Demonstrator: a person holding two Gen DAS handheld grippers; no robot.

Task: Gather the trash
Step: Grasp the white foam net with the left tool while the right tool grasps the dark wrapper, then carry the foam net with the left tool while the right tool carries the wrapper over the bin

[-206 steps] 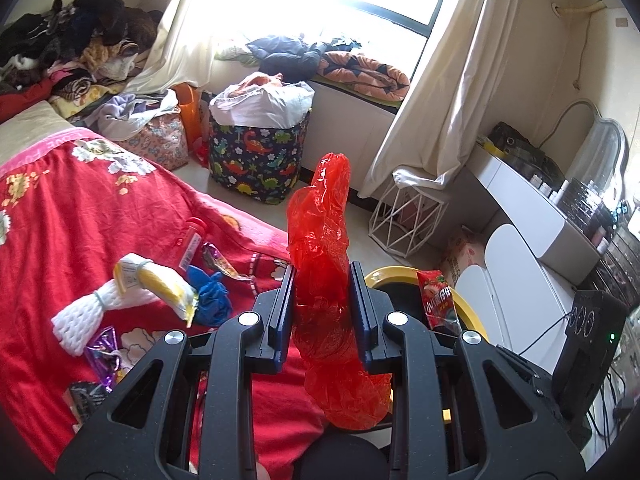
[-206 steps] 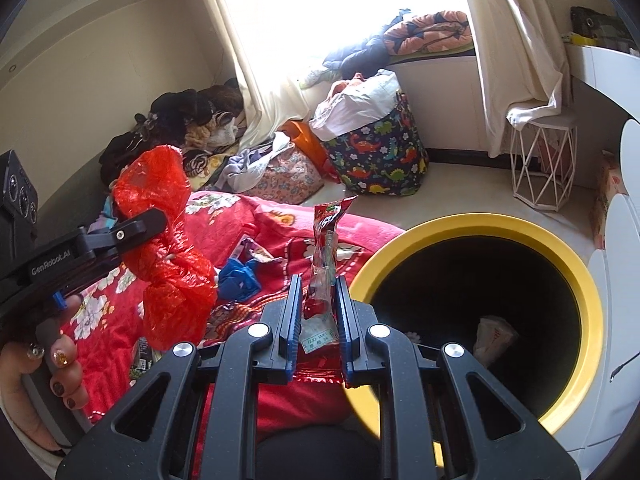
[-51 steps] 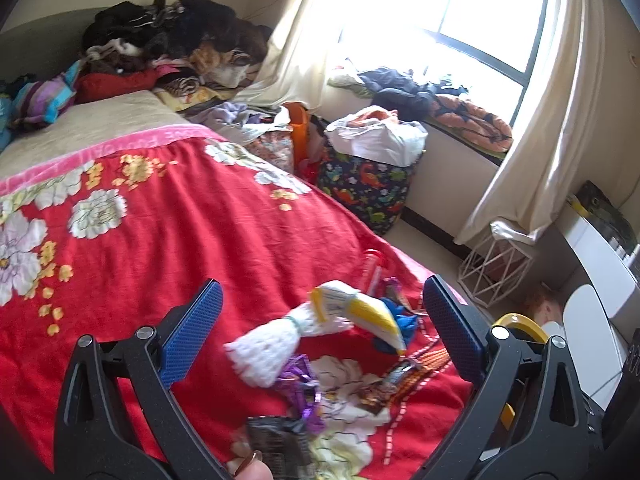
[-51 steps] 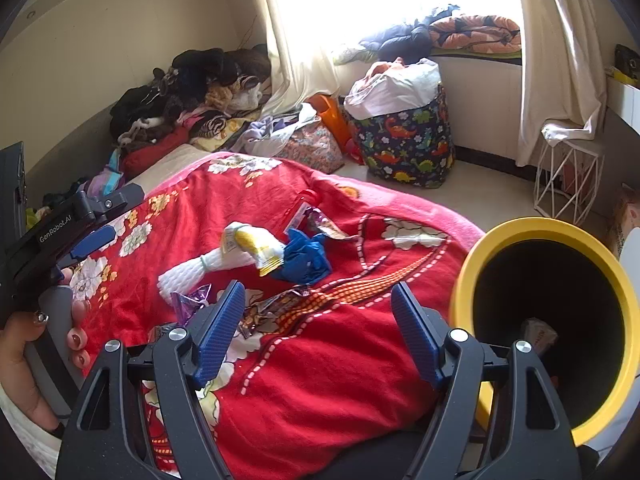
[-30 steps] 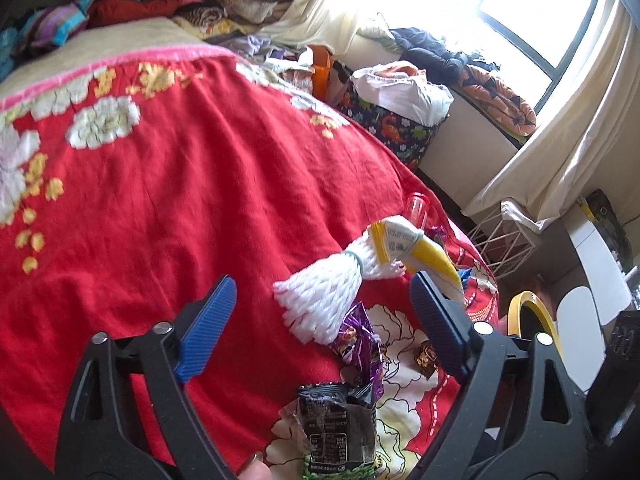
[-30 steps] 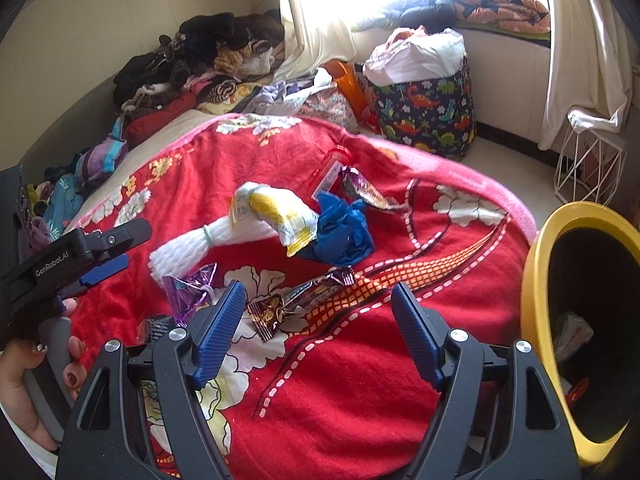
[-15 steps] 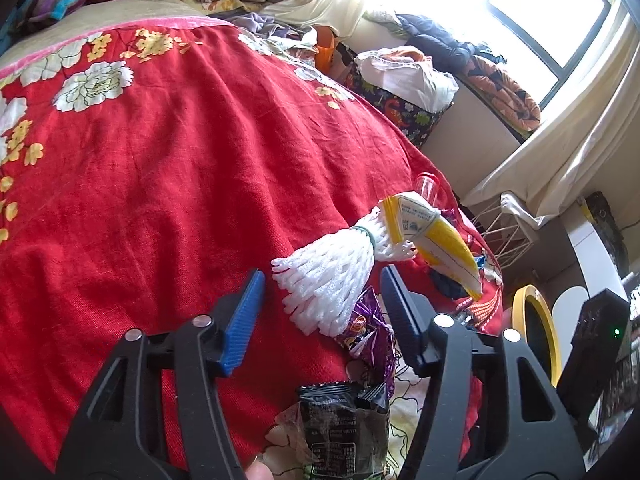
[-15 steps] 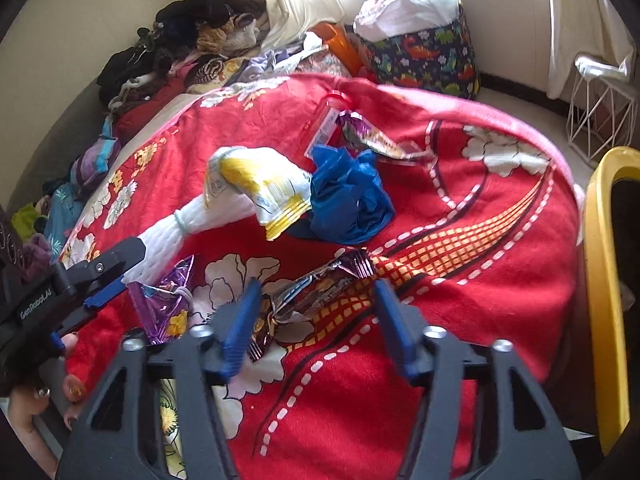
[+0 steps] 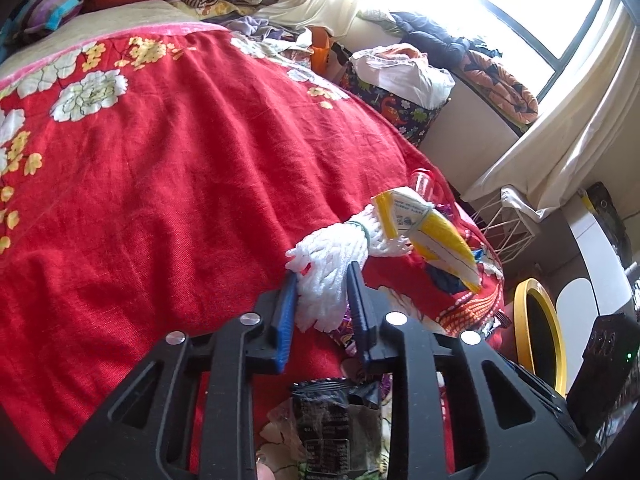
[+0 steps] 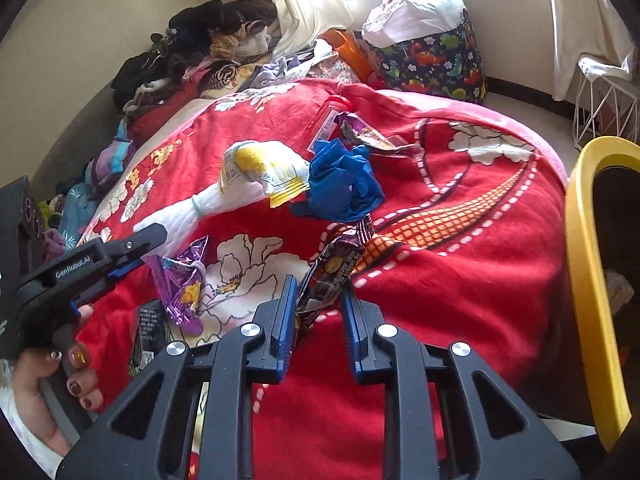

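On the red blanket (image 9: 168, 168), the left gripper (image 9: 322, 280) is closing its fingers on the white foam net (image 9: 328, 276), which lies between them. Nearer the yellow bin (image 10: 584, 280), the right gripper (image 10: 318, 292) is closing on a dark snack wrapper (image 10: 334, 272).

Bright daylight, window (image 9: 552, 20) blown out (fisheye-warped edges), sharp focus.

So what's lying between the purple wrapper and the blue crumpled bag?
Right wrist view: a dark snack wrapper lies on the red blanket, its near end between the right hand-held gripper's closing jaws.
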